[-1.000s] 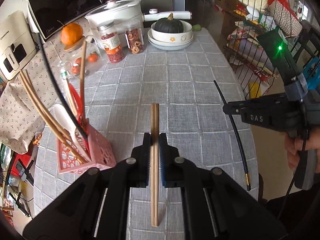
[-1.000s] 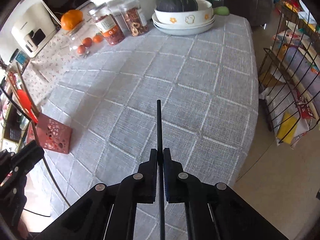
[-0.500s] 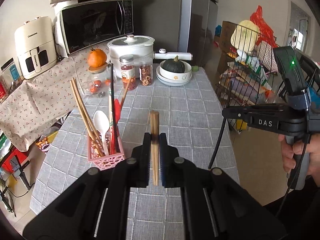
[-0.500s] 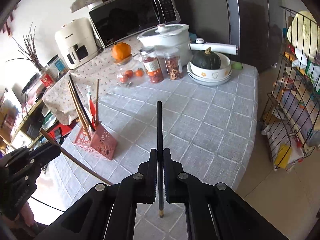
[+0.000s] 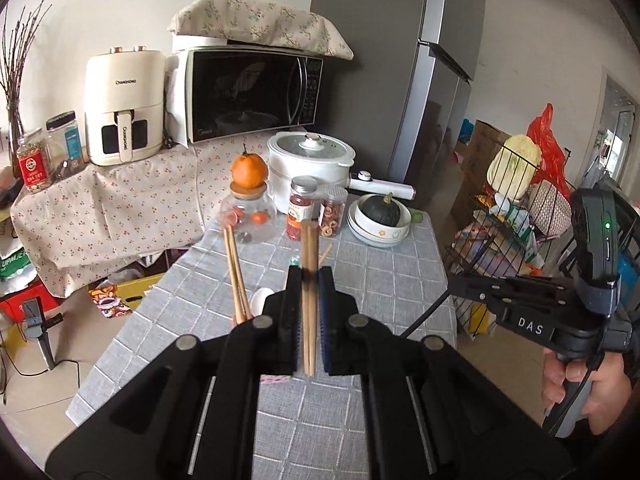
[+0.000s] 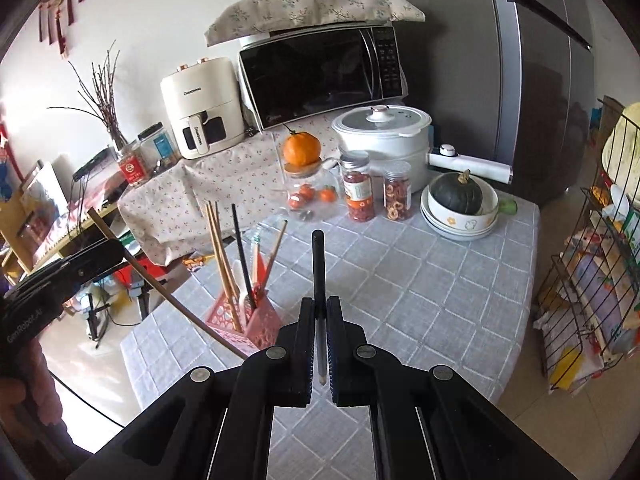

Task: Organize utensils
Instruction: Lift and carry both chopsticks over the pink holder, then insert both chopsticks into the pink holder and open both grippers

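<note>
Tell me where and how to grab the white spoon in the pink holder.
Grip the white spoon by its upper end, coming straight down from above. It stands upright in the pink holder, crowded by wooden chopsticks and a black chopstick, so only the top is free. Both tongs are full now.

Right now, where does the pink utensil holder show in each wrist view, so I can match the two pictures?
Left wrist view: the pink utensil holder is almost wholly hidden behind the left gripper; only a pink sliver and the utensils standing in it show.
Right wrist view: the holder is in plain sight, lower left of centre, on the grey tablecloth.
Shared landmark: the orange on the glass jar.
</note>
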Available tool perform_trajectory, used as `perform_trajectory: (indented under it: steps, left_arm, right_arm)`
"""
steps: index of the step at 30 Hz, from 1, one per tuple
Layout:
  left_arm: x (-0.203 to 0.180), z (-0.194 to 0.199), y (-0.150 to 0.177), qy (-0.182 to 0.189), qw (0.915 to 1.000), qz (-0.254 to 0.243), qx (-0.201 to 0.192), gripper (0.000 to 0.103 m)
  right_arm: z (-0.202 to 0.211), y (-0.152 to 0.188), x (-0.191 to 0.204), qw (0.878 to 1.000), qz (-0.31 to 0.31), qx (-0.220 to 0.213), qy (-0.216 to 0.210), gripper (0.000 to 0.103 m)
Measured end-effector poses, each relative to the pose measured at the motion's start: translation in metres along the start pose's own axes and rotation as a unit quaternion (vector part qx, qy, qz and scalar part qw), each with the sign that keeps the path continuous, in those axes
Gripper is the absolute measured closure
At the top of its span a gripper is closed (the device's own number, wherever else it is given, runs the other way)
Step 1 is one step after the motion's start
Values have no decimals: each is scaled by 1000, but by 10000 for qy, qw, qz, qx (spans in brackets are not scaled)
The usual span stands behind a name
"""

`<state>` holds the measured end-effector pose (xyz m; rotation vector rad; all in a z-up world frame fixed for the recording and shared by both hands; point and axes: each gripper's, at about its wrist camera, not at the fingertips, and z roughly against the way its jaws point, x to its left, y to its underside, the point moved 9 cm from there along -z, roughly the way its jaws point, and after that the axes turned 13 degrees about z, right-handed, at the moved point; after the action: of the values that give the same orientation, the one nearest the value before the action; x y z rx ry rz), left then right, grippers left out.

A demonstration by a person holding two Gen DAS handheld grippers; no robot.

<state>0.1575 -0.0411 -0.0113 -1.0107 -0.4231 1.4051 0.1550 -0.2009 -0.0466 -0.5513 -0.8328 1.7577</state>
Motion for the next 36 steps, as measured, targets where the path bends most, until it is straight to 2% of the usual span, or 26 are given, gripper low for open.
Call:
perform_trajectory:
  steps: [6, 11, 14, 21, 30, 36]
  left_arm:
    - [20, 9, -18, -97, 9995, 129, -286, 94]
    - [34, -1, -23, -385, 9984, 114, -403, 94]
    - [38, -12, -24, -323, 9984, 187, -424, 94]
    - [46, -43, -15, -521, 9982, 277, -64, 94]
    - [56, -76, 4, -790, 9954, 143, 527, 94]
    - [62, -85, 11, -777, 9940, 245, 724, 94]
  right_arm:
    - [11, -28, 18, 9992, -27, -361, -183, 97]
    - [14, -44, 31, 9974, -113, -618, -361, 97]
    - [8, -49, 40, 9965, -146, -683, -455, 97]
    - [-17, -55, 51, 9945, -343, -733, -666, 97]
    - [-60, -44, 54, 9959, -430, -337, -721, 97]
    - [-77, -37, 53, 9964, -476, -156, -691, 97]
